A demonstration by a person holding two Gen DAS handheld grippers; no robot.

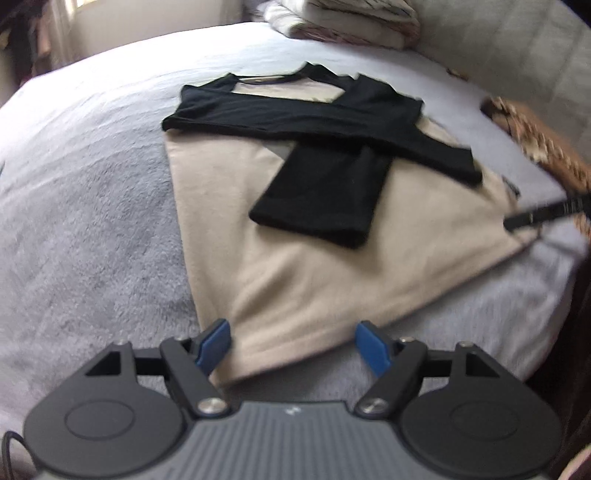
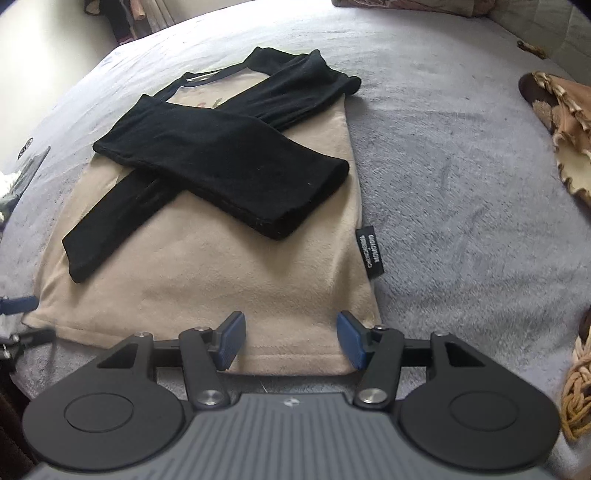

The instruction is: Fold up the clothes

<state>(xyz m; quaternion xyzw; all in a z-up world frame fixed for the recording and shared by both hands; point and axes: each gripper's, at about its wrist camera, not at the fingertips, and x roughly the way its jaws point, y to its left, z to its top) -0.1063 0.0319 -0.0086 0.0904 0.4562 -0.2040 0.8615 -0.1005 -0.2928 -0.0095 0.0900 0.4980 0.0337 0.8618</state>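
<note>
- Beige shirt (image 2: 207, 280) with black sleeves (image 2: 221, 162) lies flat on the grey bed, hem nearest.
- Both sleeves are folded across the chest, crossed.
- Black label (image 2: 370, 251) at its right edge.

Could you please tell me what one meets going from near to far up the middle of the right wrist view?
Right gripper → beige shirt hem → upper black sleeve → black collar → grey bedspread.

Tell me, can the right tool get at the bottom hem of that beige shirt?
Probably yes. The right tool is open right at the beige shirt's bottom hem, with nothing between them.
</note>
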